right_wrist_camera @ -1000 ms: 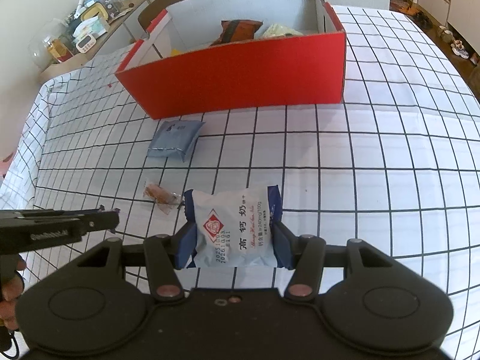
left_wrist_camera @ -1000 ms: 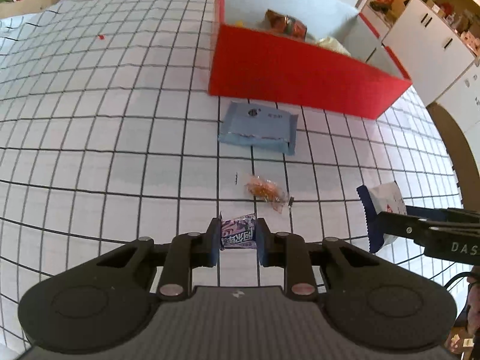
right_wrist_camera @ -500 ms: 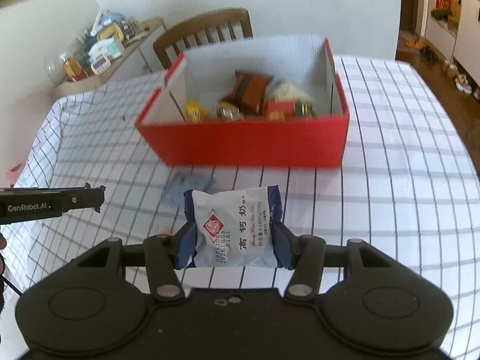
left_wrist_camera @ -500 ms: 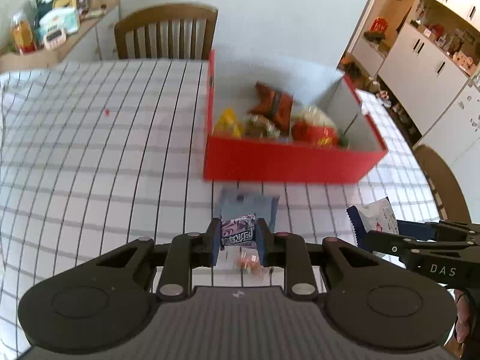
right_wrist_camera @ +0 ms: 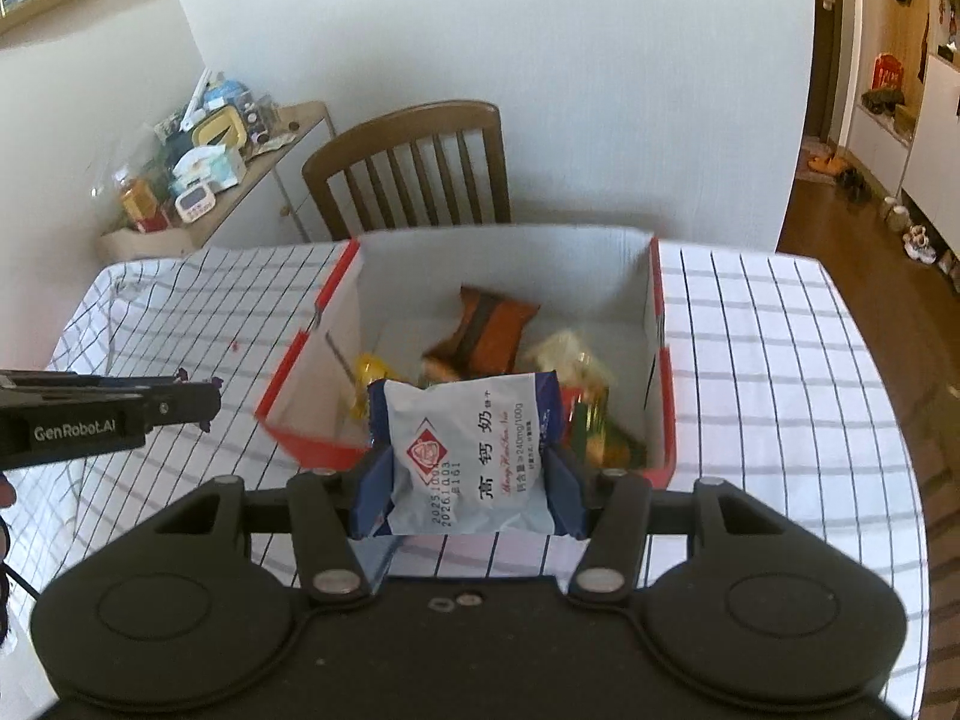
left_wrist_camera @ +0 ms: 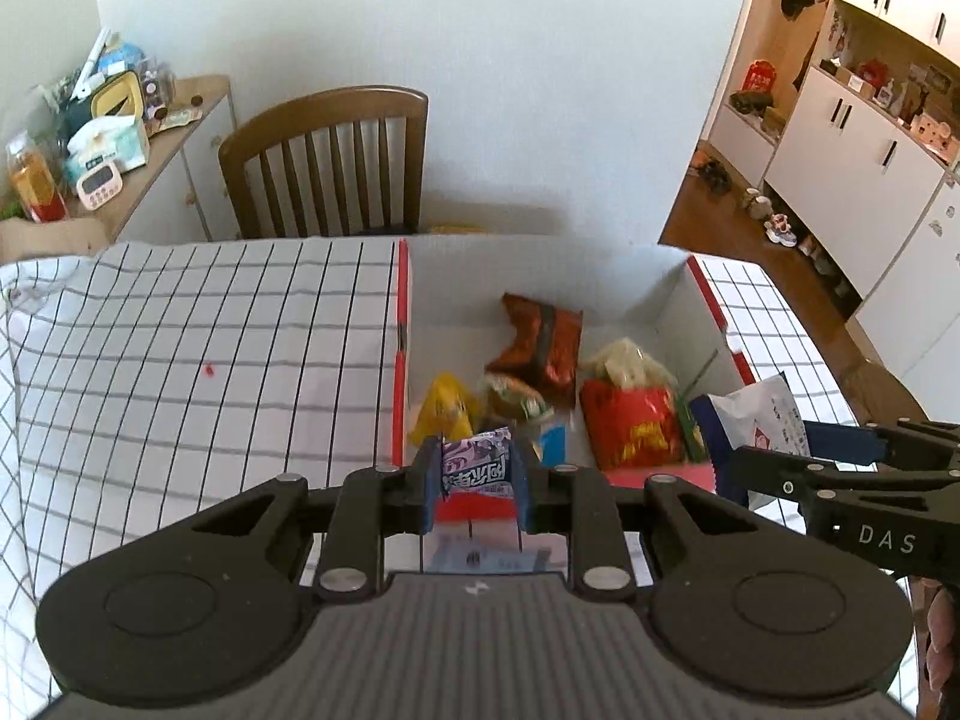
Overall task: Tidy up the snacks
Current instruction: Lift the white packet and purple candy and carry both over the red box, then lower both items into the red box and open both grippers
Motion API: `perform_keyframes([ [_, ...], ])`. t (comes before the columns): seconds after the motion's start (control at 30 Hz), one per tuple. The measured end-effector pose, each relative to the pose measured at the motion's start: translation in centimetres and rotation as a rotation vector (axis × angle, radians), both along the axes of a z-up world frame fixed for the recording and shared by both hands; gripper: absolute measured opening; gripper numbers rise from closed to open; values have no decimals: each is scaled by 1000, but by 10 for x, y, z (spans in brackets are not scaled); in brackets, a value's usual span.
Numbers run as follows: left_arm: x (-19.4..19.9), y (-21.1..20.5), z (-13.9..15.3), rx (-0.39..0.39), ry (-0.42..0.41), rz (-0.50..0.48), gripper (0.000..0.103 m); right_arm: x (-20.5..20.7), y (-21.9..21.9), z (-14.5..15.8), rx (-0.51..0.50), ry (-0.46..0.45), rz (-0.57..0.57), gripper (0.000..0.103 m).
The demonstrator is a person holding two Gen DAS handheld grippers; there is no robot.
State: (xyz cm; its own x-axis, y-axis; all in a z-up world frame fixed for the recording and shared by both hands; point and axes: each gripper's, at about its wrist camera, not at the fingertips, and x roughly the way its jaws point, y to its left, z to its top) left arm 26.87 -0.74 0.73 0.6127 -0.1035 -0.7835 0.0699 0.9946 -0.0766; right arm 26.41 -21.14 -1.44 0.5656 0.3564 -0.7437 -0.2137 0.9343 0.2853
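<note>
Looking along the left gripper [left_wrist_camera: 476, 483], its two fingers are pinched tight on a small purple snack packet [left_wrist_camera: 477, 468], which stands upright between the pads. Just beyond the fingertips sits the red box [left_wrist_camera: 401, 360], open at the top, with white inner walls. Inside it, ahead of the tongs, lie a yellow packet [left_wrist_camera: 447, 411], a dark orange bag [left_wrist_camera: 540, 342], a small green-and-orange packet [left_wrist_camera: 516, 399], a red bag [left_wrist_camera: 633, 426] and a pale bag [left_wrist_camera: 627, 360] behind the red one. Under the fingers, nearer than the box, a pale blue packet [left_wrist_camera: 480, 558] lies on the checked tablecloth [left_wrist_camera: 210, 360]. To the right of the tongs the right gripper [left_wrist_camera: 738, 468] comes in from the side, holding a white-and-blue packet [left_wrist_camera: 756, 420] near the box's right corner. Far ahead, past the box, a wooden chair [left_wrist_camera: 327, 162] stands against the wall.

Looking along the right gripper [right_wrist_camera: 468, 492], its fingers are closed on the white-and-blue packet [right_wrist_camera: 468, 456], pressing on its two blue side edges; the packet stands upright with its printed face toward the camera. Directly beyond it is the red box [right_wrist_camera: 660, 360], and the packet hides part of the near wall and some of the contents. The dark orange bag [right_wrist_camera: 489, 330] leans deep in the box, with the yellow packet [right_wrist_camera: 369, 372] to the left and the pale bag [right_wrist_camera: 567, 354] to the right. Well to the left of these tongs, the left gripper [right_wrist_camera: 207, 399] reaches in from the side over the tablecloth [right_wrist_camera: 780, 360], beside the box's left wall; the purple packet shows only as a sliver at its tip.
</note>
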Motion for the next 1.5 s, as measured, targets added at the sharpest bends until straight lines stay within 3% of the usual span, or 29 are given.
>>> perform_keyframes([
  [0.43, 67, -16, -28, 41, 66, 12, 24, 70, 1, -30, -45, 44, -32, 54],
  [0.63, 92, -26, -54, 67, 123, -7, 24, 93, 0, -50, -41, 83, -21, 43],
  [0.97, 118, -37, -100, 89, 235, -20, 24, 106, 1, -79, -27, 147, 0, 43],
  [1.2, 126, -40, -115, 93, 271, -21, 25, 109, 0, -88, -21, 174, 15, 44],
  [1.33, 129, -39, -121, 80, 297, -20, 28, 108, 0, -91, -18, 180, 13, 48],
  [1.5, 126, -37, -120, 42, 303, -22, 45, 106, -1, -90, -12, 181, -1, 58],
])
